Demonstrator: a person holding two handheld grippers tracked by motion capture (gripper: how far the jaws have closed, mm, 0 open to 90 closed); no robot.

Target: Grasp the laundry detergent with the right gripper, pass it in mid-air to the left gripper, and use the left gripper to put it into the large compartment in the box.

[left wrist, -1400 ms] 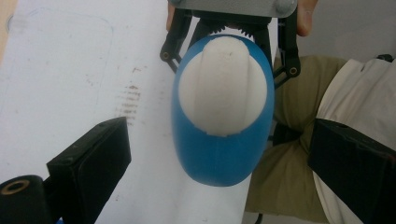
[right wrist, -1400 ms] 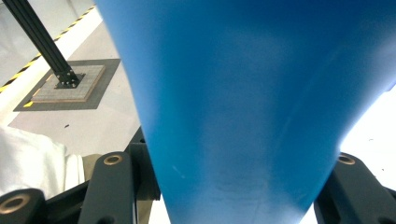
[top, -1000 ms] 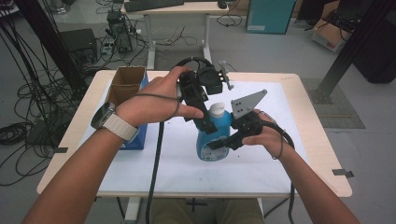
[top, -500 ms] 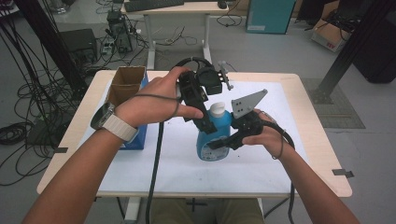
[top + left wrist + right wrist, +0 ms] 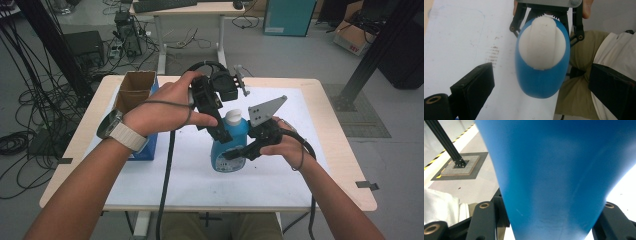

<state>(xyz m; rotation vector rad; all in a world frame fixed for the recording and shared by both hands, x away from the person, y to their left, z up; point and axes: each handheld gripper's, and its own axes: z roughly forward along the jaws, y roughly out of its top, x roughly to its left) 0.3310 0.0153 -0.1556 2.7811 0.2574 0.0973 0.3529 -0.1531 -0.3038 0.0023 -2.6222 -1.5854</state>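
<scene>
Currently, high view, bottle: the blue bottle (image 5: 229, 149) with a white cap (image 5: 233, 116) stands upright on the white mat (image 5: 190, 170), near the middle of the table (image 5: 345, 165)
High view, right gripper: the right gripper (image 5: 234, 154) comes in from the right and clamps the bottle's lower body
High view, left gripper: the left gripper (image 5: 223, 135) points down just beside the cap, on its left
High view, surroundings: a cardboard box (image 5: 134, 87) stands at the mat's left edge
Left gripper view, bottle: cap (image 5: 541, 42) and blue shoulders (image 5: 541, 80) seen from above
Left gripper view, jaws: spread wide on either side of the bottle, clear of it, holding nothing
Left gripper view, right gripper: its black linkage (image 5: 546, 15) closes on the bottle's far side
Right gripper view, bottle: blue wall (image 5: 554, 175) close to the lens
Right gripper view, jaws: clenched against the bottle on both sides
</scene>
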